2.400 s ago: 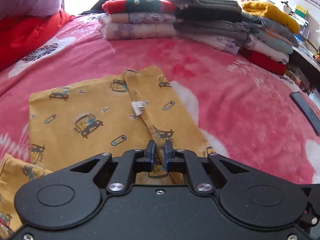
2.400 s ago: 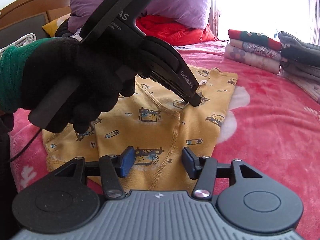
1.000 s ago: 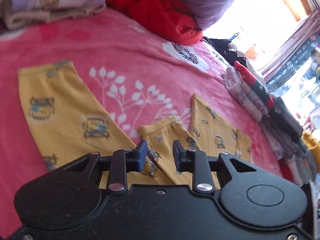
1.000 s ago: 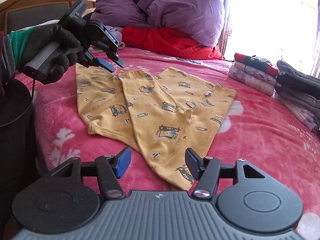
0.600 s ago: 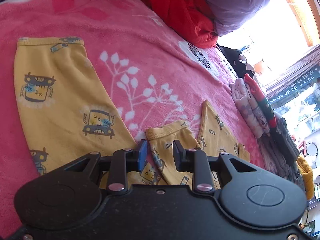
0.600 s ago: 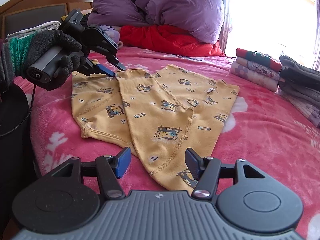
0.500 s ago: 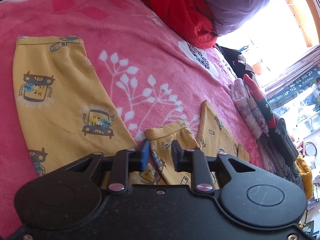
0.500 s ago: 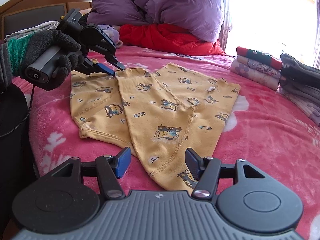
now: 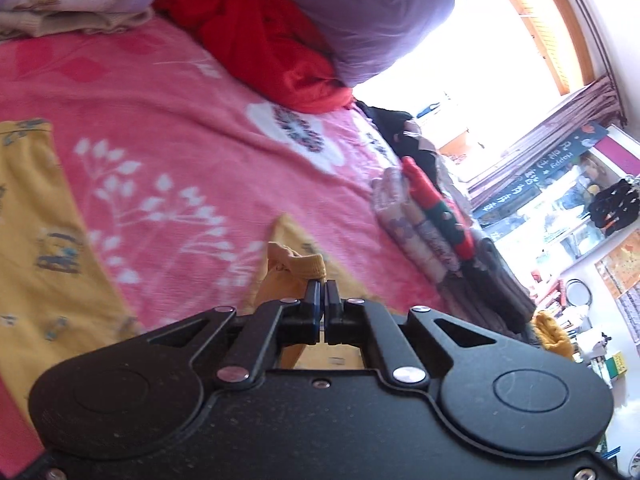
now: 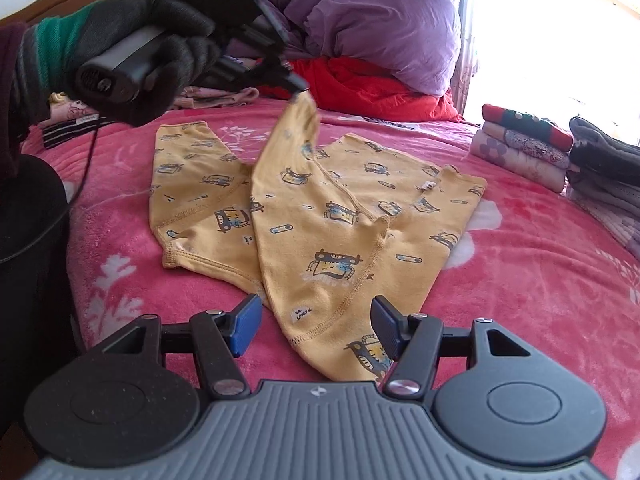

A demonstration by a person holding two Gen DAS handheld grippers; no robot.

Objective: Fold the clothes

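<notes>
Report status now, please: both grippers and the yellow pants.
Left gripper shut on one leg cuff, lifted. Right gripper open, hovering. Yellow pants otherwise flat on pink blanket. Nothing in the way.

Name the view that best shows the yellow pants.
Right wrist view: the yellow pants lie nearly whole on the pink blanket, one cuff lifted by the left gripper. The left wrist view shows only the pinched cuff and blurred patches.

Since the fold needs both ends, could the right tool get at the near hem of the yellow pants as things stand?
Probably yes: the right tool is open, and the near hem of the yellow pants lies flat on the blanket between its fingers, uncovered. The left tool holds only the far cuff.
</notes>
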